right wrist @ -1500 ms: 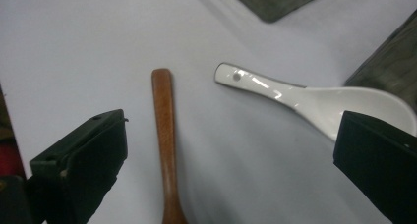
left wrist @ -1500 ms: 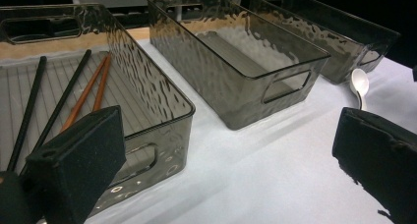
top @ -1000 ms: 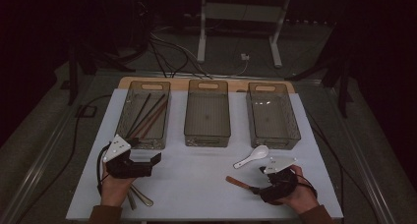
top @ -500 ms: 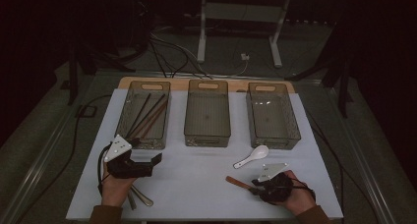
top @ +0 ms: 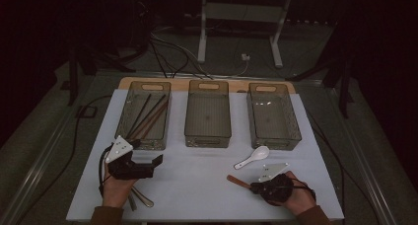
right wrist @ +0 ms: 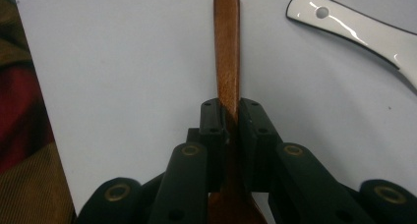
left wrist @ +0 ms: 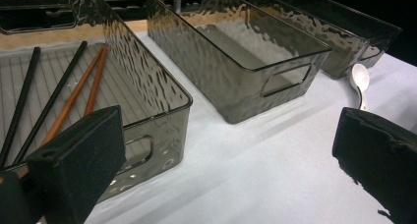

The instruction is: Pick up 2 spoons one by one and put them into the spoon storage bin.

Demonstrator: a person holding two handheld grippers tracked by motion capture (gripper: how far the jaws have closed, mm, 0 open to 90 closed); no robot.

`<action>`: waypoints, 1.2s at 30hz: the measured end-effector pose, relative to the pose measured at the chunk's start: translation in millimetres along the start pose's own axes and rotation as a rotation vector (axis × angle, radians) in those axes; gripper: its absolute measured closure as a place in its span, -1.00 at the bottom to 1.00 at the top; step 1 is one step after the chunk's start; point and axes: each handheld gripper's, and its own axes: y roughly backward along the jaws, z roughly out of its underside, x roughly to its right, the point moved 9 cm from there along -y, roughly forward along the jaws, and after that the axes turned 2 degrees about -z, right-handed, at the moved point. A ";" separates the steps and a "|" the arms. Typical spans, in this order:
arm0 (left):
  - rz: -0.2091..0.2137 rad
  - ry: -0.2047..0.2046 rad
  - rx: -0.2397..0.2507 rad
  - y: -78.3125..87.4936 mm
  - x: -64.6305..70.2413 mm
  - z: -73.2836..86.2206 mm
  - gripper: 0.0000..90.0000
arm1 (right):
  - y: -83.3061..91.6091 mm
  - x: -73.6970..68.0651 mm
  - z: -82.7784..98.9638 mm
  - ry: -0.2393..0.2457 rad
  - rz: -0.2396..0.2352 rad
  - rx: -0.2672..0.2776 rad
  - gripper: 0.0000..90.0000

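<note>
- Between the two black jaws of the right gripper (right wrist: 230,117) sits the handle of a brown wooden spoon (right wrist: 226,47); the jaws have just been closing and now press on it from both sides, as the right gripper view shows.
- From that clamp the wooden spoon runs straight ahead over the white table cover (right wrist: 123,62), its far end free and flat on the surface.
- Just beside it, up and to the right in that view, lies a white ceramic spoon (right wrist: 354,30) with a small hole in its handle; the two spoons do not touch.
- On the high view the right gripper (top: 256,186) lies low at the near right of the table, with the wooden spoon (top: 236,181) sticking out toward the left and the white spoon (top: 253,157) just beyond it.
- Over at the near left, the left gripper (left wrist: 226,160) has its jaws spread wide with nothing between them.
- Ahead of it stand three clear bins in a row: the left bin (left wrist: 167,94) holds dark and brown chopsticks (left wrist: 74,94), the middle bin (left wrist: 275,52) and the right bin (top: 273,117) hold nothing visible.
- Under the left hand (top: 117,188) some metal cutlery (top: 139,198) lies on the cover.
</note>
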 end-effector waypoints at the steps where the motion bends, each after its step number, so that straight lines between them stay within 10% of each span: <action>1: 0.001 0.001 0.001 0.6 0.3 0.1 -0.98 | 0.2 0.5 -0.8 -0.003 0.004 0.006 0.83; 6: -0.004 0.004 0.006 4.5 -1.2 0.8 -0.98 | 7.8 3.9 -7.2 -0.035 0.014 0.067 0.90; 36: -0.018 0.004 0.002 8.8 -2.1 5.0 -0.98 | 1.4 11.6 -5.3 -0.059 0.031 0.021 0.89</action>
